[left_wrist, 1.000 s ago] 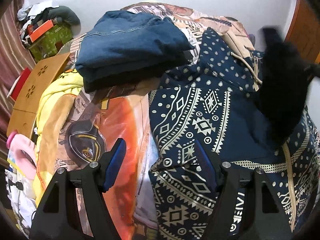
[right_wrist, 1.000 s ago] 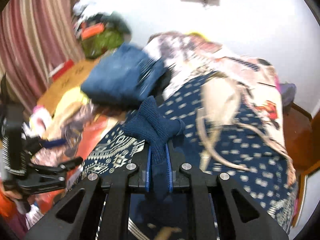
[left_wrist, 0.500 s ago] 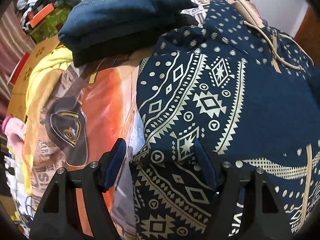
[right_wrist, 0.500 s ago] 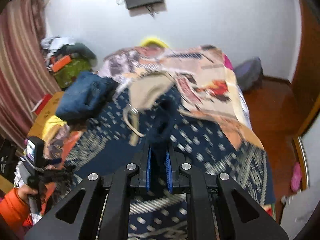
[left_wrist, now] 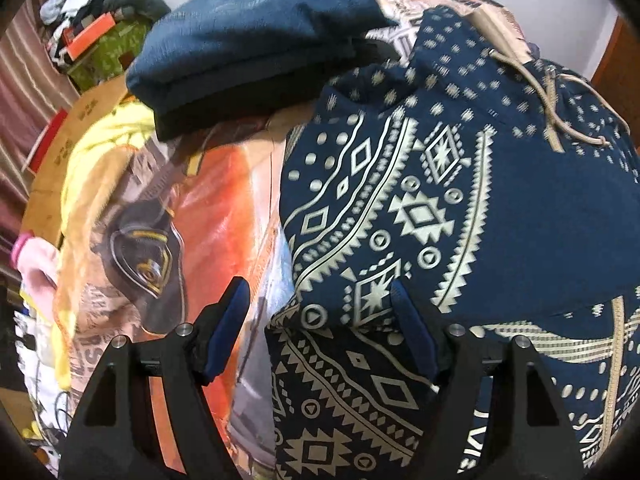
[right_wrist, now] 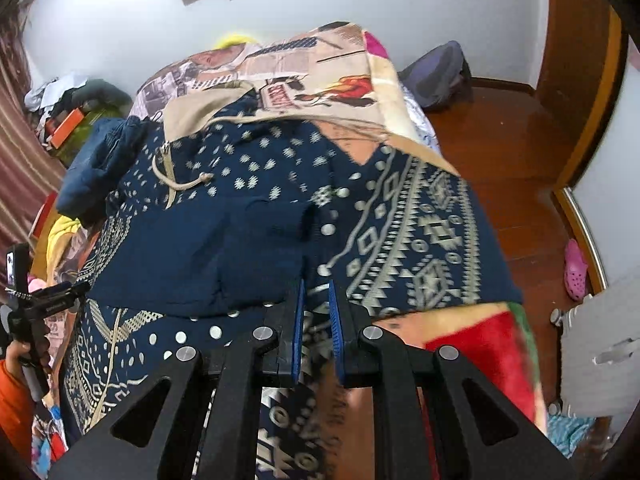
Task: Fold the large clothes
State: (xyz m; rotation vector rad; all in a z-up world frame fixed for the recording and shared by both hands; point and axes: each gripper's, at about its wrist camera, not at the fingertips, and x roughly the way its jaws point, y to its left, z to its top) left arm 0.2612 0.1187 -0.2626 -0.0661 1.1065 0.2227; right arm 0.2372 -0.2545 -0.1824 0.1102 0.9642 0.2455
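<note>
One patterned hoodie (left_wrist: pixel 460 208) on bed, one folded denim stack (left_wrist: pixel 256 40) far left, left gripper (left_wrist: pixel 320 312) wide apart, empty – right gripper (right_wrist: pixel 316 300) fingers nrly closed, grip unclear, blurred.

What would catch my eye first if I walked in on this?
The navy patterned hoodie with cream geometric prints, spread across the bed's colourful printed blanket. Behind it, towards the wall, sits a stack of folded blue clothes. The left tool hangs open over the hoodie's edge.
</note>
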